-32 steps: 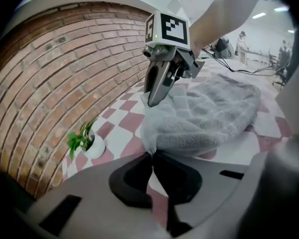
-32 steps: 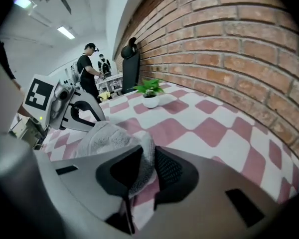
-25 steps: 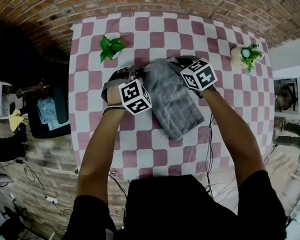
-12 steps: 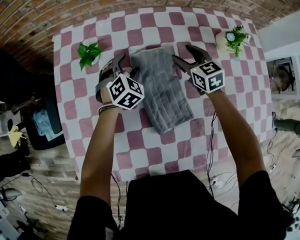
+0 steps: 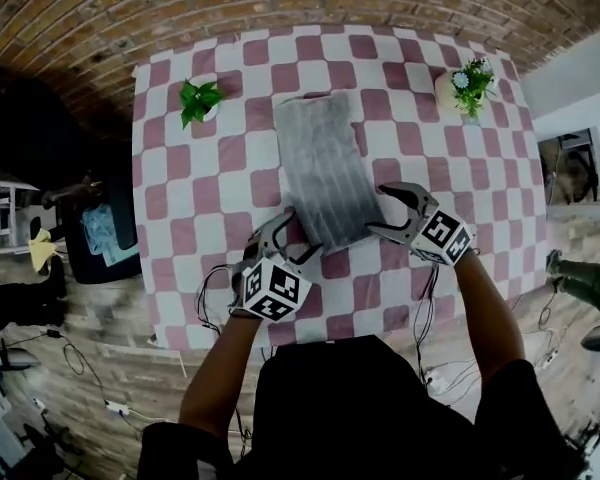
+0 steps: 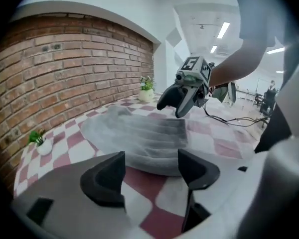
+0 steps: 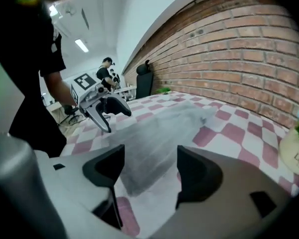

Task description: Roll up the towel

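Left claw (image 5: 298, 234), right claw (image 5: 380, 211): widening, empty

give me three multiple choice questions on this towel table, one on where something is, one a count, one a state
1. Where do the left gripper and right gripper sit along the towel?
A) at its far end
B) at its near end, one each side
C) off the table

2. How many potted plants stand on the table?
A) one
B) two
C) four

3. What state is the left gripper in?
A) shut on the towel
B) shut, empty
C) open, empty

Answers:
1 B, they flank the towel's near edge in the head view.
2 B, one stands far left and one far right.
3 C, its pads stand apart, short of the towel. Both grippers' jaws have just been opening, with nothing between them.
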Demonstrator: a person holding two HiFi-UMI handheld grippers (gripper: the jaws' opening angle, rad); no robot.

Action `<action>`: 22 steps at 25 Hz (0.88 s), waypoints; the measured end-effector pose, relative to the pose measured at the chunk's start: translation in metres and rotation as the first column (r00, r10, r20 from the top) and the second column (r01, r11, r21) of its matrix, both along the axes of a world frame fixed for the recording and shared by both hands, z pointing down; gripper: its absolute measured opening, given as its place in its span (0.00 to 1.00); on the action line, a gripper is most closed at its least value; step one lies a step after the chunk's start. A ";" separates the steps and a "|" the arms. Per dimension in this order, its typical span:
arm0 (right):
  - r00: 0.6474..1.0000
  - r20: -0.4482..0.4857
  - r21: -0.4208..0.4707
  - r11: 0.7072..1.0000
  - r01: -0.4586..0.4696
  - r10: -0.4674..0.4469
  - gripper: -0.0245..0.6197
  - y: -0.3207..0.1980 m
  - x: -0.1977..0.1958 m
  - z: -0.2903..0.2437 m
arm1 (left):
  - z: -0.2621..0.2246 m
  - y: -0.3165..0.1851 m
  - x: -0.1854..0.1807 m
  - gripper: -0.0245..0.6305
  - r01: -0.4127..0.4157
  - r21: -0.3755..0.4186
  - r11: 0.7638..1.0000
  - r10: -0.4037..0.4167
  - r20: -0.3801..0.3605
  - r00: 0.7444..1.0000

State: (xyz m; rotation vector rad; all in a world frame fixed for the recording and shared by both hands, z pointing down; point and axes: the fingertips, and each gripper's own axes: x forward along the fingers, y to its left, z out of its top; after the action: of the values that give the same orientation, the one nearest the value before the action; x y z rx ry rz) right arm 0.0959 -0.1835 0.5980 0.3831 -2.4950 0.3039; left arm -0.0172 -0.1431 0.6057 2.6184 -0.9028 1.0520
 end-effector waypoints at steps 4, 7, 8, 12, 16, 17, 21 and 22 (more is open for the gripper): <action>0.992 -0.127 -0.026 1.000 0.000 -0.003 0.52 0.030 0.013 0.031 | 0.027 0.036 0.014 0.54 0.018 -0.077 0.997 -0.015 0.045 0.999; 0.981 -0.192 -0.021 1.000 -0.010 0.006 0.52 0.043 0.016 0.049 | 0.038 0.045 0.023 0.50 0.026 -0.103 0.994 -0.020 0.054 0.998; 0.975 -0.222 -0.014 1.000 -0.013 0.010 0.52 0.045 0.017 0.054 | 0.041 0.047 0.025 0.49 0.028 -0.108 0.994 -0.021 0.062 0.998; 0.959 -0.278 -0.010 0.998 -0.059 0.054 0.46 0.051 0.017 0.064 | 0.043 0.044 0.026 0.36 0.063 -0.091 0.994 -0.056 0.081 0.995; 0.959 -0.236 -0.034 0.985 -0.167 0.154 0.18 0.052 0.018 0.060 | 0.043 0.042 0.026 0.23 0.074 -0.081 0.994 -0.067 0.093 0.993; 0.961 -0.223 -0.051 0.982 -0.180 0.165 0.15 0.054 0.017 0.058 | 0.042 0.043 0.026 0.19 0.077 -0.081 0.994 -0.068 0.099 0.993; 0.966 -0.209 -0.070 0.983 -0.168 0.150 0.15 0.076 0.011 0.049 | 0.035 0.059 0.020 0.15 0.071 -0.099 0.993 -0.061 0.098 0.993; 0.967 -0.211 -0.071 0.984 -0.160 0.142 0.15 0.085 0.010 0.048 | 0.033 0.067 0.019 0.15 0.063 -0.110 0.992 -0.053 0.093 0.994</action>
State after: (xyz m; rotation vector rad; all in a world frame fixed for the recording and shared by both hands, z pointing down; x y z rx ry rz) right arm 0.1061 -0.0985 0.6459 0.5427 -2.2467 0.4122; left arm 0.0013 -0.0757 0.6388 2.4555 -0.9041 1.1776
